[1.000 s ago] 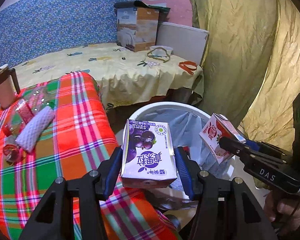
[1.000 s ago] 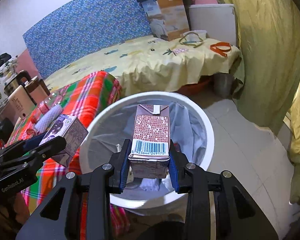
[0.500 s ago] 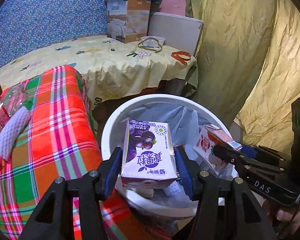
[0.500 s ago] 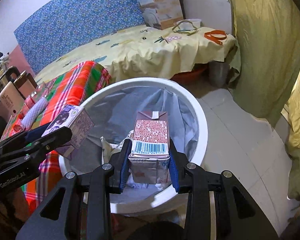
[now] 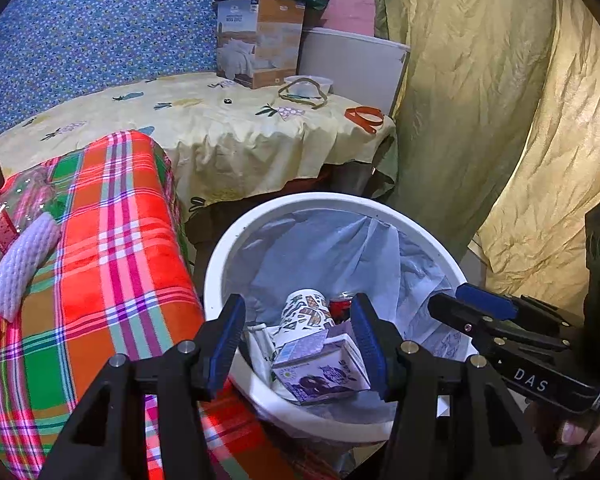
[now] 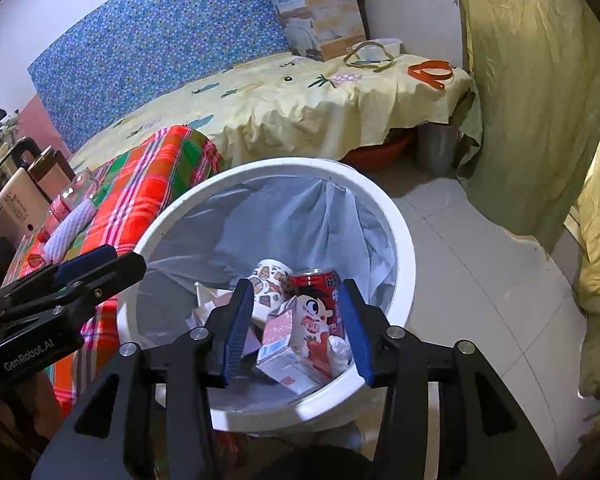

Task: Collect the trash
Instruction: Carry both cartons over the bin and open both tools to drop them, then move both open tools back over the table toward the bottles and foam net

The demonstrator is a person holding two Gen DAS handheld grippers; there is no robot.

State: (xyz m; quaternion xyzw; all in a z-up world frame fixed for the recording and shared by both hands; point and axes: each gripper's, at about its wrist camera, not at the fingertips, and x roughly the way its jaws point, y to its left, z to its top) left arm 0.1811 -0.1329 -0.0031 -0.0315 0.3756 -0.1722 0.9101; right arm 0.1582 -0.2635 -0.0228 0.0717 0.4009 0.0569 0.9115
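Observation:
A white bin with a grey liner stands below both grippers. Inside it a purple milk carton lies on its side, under my left gripper, which is open with nothing held. A pink strawberry carton rests tilted in the bin beneath my right gripper; its jaws are opening and the pads do not touch the carton. A patterned paper cup and a red can also lie in the bin. Each gripper shows in the other's view: right gripper, left gripper.
Left of the bin is a table under a red plaid cloth bearing a white knitted roll and flasks. Behind is a bed with a yellow sheet and a cardboard box. A yellow curtain hangs right; tiled floor.
Both cartons have left the jaws and dropped into the bin. The jaws of both grippers now stand apart, and the left gripper has moved over the bin.

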